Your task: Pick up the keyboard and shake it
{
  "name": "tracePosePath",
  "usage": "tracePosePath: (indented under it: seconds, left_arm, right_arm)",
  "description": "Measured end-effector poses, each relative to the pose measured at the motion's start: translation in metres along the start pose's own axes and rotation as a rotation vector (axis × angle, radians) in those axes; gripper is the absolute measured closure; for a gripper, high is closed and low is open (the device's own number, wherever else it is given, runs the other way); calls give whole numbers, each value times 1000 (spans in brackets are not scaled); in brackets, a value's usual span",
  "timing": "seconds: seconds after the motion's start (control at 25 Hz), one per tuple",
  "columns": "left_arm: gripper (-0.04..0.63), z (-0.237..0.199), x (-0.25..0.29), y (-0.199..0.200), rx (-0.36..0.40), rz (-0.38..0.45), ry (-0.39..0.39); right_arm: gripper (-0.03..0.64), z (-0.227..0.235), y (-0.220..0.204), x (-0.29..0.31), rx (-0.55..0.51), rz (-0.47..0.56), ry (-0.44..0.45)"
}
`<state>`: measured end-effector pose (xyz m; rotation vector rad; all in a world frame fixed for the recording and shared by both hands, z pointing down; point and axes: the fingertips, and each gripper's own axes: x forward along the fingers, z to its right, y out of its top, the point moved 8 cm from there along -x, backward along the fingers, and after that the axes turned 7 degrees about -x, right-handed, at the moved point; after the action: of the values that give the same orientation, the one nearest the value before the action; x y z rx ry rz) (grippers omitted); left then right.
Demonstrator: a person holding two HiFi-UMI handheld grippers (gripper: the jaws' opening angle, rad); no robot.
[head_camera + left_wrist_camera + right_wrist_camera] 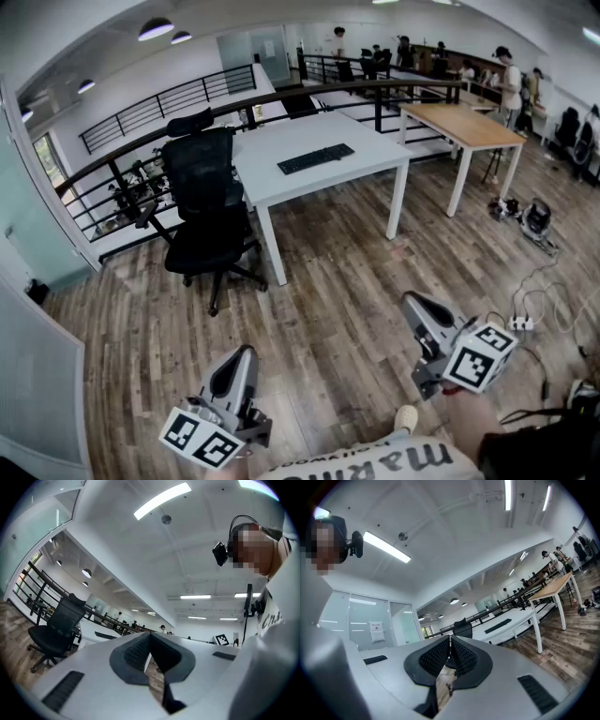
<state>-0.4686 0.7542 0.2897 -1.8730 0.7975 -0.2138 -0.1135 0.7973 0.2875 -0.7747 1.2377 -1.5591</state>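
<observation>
A black keyboard (316,157) lies flat on a white table (375,155) across the room, well away from both grippers. The same keyboard (498,625) shows small on that table in the right gripper view. My left gripper (246,354) is held low at the bottom left, jaws shut and empty, tips pointing toward the table. My right gripper (410,300) is at the bottom right, also shut with nothing in it. In each gripper view, left gripper (149,643) and right gripper (450,642), the ribbed pads meet at the tips.
A black office chair (206,206) stands at the white table's left end. A wooden table (464,127) is beyond on the right. Cables and a power strip (521,323) lie on the wood floor at right. A black railing (281,98) runs behind the tables; people stand far back.
</observation>
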Motion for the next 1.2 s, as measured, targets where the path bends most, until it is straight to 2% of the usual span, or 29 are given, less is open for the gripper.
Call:
tracePosePath:
  seconds: [0.44,0.72,1.0,1.2]
  left_arm:
    - [594,0,-1,7,13,26,-11]
    - [594,1,3,2,4,18,2]
    - [594,-2,31,-8,-10,9,5]
    - [594,-11,69,-5,11,28,29]
  right_arm:
    - [577,-8,5,3,-66,-23,-2]
    - [577,-2,2,3,-16,-16,4]
    - [577,36,1,8,-3,-47,-39]
    - [577,74,18,39,-2,-28,-10]
